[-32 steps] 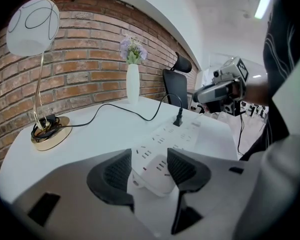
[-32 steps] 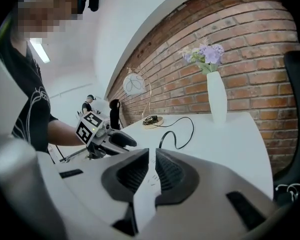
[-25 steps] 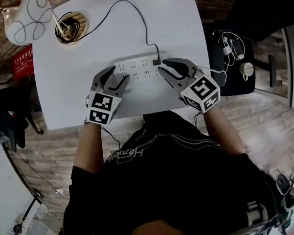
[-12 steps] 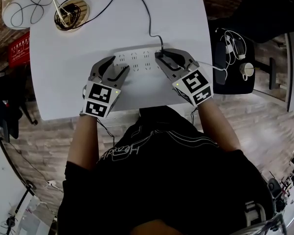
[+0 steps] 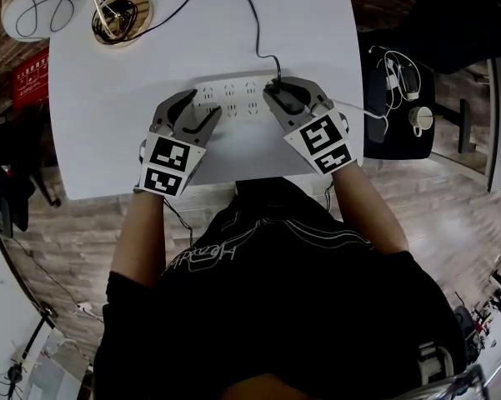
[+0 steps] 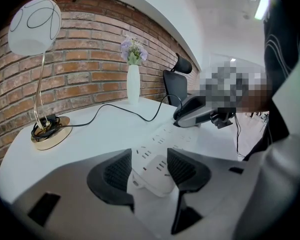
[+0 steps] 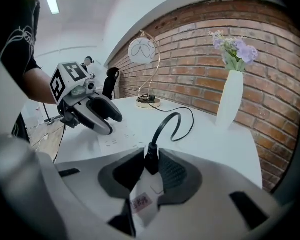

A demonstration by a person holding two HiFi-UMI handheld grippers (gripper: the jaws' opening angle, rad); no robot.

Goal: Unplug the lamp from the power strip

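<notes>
Across the head view, white table, bare left of and above the strip. At upper left, lamp base. At centre, power strip: left gripper spread astride its left end, right gripper pinching the black plug at its right end.

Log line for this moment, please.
right gripper: shut on plug | left gripper: open around power strip end | plug: in power strip

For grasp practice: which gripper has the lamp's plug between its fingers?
The right gripper: the black plug stands between its fingers; the left gripper brackets the power strip's end.
</notes>
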